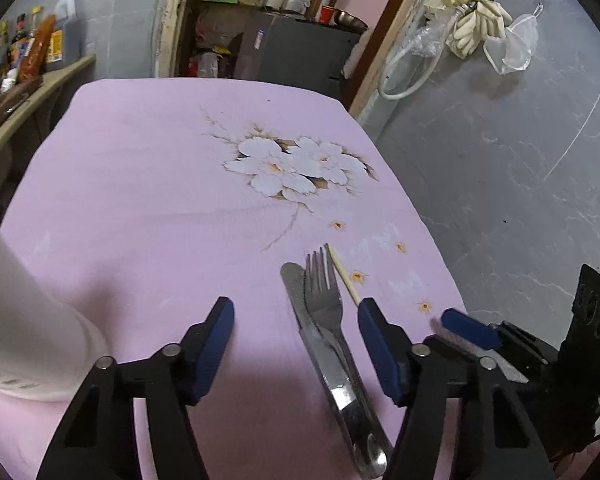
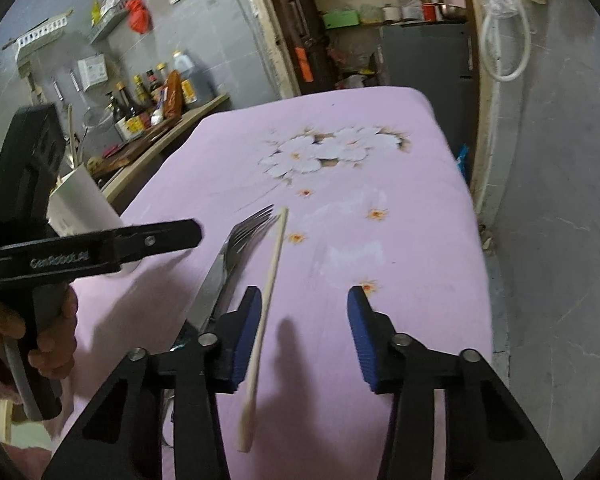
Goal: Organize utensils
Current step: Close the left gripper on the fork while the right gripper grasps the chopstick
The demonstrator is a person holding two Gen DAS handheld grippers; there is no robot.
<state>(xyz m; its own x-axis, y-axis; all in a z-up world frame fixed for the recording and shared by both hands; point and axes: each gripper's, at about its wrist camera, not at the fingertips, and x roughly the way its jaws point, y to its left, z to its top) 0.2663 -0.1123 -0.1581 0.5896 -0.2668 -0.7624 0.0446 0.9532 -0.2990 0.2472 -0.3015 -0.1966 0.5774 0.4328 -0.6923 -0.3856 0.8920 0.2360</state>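
A steel fork point(image 1: 326, 300) lies on top of a steel knife point(image 1: 300, 304) on the pink flowered tablecloth point(image 1: 160, 184); a spoon bowl point(image 1: 374, 456) shows at their near end. A pale wooden chopstick point(image 1: 344, 274) lies just right of them. My left gripper point(image 1: 296, 320) is open and empty, its jaws on either side of the fork and knife. In the right wrist view the fork point(image 2: 244, 240), knife point(image 2: 212, 288) and chopstick point(image 2: 266, 312) lie left of centre. My right gripper point(image 2: 304, 308) is open and empty, the chopstick beside its left finger. A white holder point(image 2: 80, 200) stands at the left.
The white holder point(image 1: 16, 320) fills the left edge of the left wrist view. A side counter with sauce bottles point(image 2: 152, 96) stands left of the table. The table's right edge drops to a grey tiled floor point(image 1: 520, 180). A doorway with shelves point(image 1: 268, 12) lies beyond.
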